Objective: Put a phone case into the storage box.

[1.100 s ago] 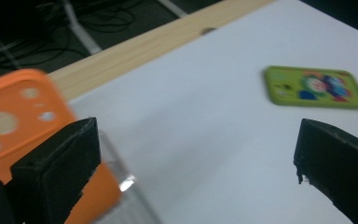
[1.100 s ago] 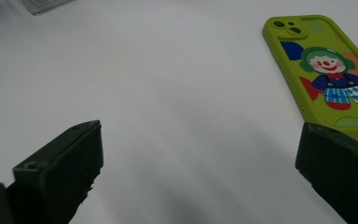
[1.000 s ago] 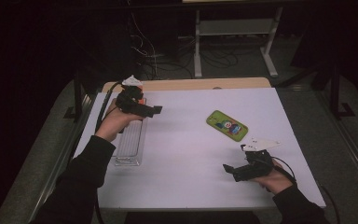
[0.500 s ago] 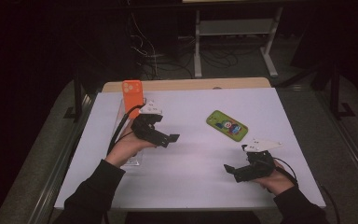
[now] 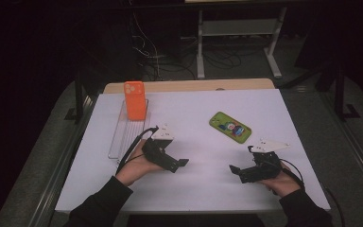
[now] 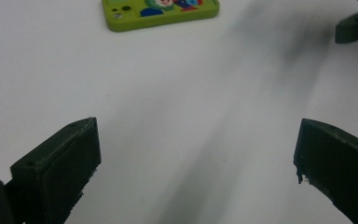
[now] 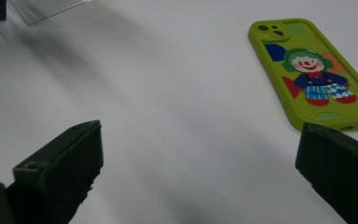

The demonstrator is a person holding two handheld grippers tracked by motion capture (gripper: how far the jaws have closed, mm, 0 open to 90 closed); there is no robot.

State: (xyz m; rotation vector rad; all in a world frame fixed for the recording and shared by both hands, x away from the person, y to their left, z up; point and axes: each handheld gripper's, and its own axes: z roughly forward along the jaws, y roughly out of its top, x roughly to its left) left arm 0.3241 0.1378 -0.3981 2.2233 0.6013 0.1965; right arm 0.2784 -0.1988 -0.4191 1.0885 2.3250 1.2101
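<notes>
An orange phone case [image 5: 134, 100] stands upright at the far end of a clear slotted rack [image 5: 121, 138] on the left of the white table [image 5: 198, 104]. A green phone case with a clown picture [image 5: 230, 126] [image 6: 161, 11] [image 7: 314, 72] lies flat at centre right. My left gripper [image 5: 177, 165] [image 6: 196, 154] is open over bare table, right of the rack, holding nothing. My right gripper [image 5: 237, 172] [image 7: 200, 154] is open too, near the front right, with the green case just beyond it.
The rack's corner [image 7: 46, 9] lies far off in the right gripper view. A jaw of the other gripper [image 6: 356, 25] sits at the top right of the left gripper view. A wooden strip [image 5: 189, 86] edges the table's far side; floor cables and a stand lie beyond.
My left gripper has drawn back from the rack's far end toward the front middle, and the orange case now stands upright in the rack. The right gripper has stayed put.
</notes>
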